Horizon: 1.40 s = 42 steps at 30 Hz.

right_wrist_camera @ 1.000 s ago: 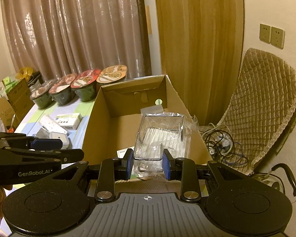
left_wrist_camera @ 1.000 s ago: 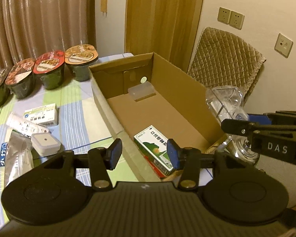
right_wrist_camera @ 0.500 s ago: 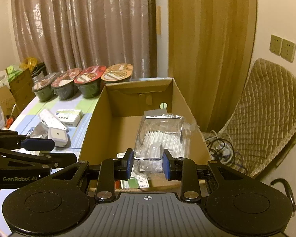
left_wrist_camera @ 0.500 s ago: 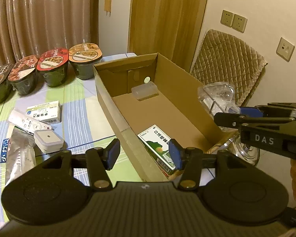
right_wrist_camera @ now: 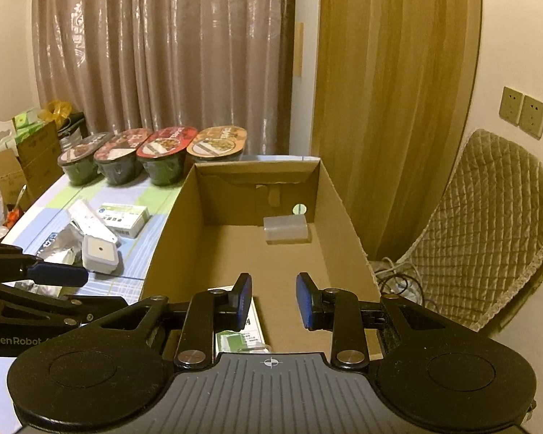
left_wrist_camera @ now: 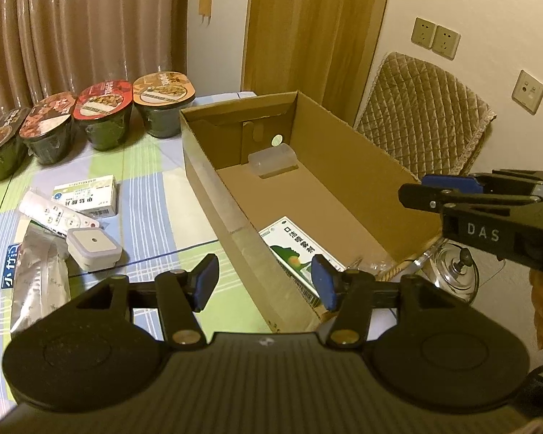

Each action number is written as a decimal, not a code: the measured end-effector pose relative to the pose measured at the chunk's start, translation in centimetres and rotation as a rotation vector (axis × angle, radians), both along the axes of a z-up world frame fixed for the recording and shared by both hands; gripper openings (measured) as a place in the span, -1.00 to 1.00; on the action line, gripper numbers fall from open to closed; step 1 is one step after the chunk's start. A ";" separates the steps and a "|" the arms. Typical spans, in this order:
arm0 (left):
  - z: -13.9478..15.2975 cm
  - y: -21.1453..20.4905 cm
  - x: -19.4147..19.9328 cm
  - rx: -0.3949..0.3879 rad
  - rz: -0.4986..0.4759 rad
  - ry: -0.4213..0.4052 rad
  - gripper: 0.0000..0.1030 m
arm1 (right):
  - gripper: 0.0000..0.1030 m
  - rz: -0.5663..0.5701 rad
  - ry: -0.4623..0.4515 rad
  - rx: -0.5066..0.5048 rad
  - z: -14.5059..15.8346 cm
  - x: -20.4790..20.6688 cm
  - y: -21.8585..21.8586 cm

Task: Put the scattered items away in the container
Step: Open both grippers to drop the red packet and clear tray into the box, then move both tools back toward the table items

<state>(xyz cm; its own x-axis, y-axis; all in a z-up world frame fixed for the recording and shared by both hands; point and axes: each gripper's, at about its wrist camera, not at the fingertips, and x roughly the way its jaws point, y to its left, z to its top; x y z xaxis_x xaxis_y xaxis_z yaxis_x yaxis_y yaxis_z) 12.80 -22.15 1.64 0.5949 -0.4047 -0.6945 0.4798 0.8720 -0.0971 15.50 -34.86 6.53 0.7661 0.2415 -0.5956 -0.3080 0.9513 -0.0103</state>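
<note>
- The right gripper [right_wrist_camera: 273, 300] is up over the near end of the cardboard box [right_wrist_camera: 344, 213]. Its two blue tips stand apart, and there is nothing between them.
- The left gripper [left_wrist_camera: 264, 282] is over the near left wall of the box. Its tips are spread wide, and it holds nothing too.
- The box is open on top and sits on the right side of the bench [left_wrist_camera: 155, 195], which has a striped cloth on it.
- In the box, a small see-through tub [right_wrist_camera: 285, 228] lies at the far end, by the back wall.
- A green and white carton [left_wrist_camera: 300, 249] lies flat at the near end of the box, by the left wall.
- A bit of crinkly clear plastic [left_wrist_camera: 374, 266] peeks out at the near right corner of the box. I cannot tell what it is.
- More things are still out on the bench, to the left of the box: a white medicine box [left_wrist_camera: 87, 195], a white strip with buttons [left_wrist_camera: 58, 215], a small square white case [left_wrist_camera: 93, 247] and a shiny silver bag [left_wrist_camera: 41, 282]. They sit close together.
- Four noodle bowls [left_wrist_camera: 103, 112] stand in a row at the far edge of the bench, by the curtain.
</note>
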 end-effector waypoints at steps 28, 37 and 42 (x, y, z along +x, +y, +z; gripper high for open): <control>-1.0 11.3 -4.1 0.011 0.204 0.049 0.15 | -0.35 0.106 0.017 -0.051 0.9 -3.8 3.2; -0.9 16.7 -4.9 0.019 0.305 0.041 0.23 | -0.35 0.225 0.062 0.034 1.6 -5.2 8.4; -1.1 19.2 -4.7 0.016 0.356 0.036 0.35 | -0.35 0.299 0.074 0.018 1.2 -5.8 11.7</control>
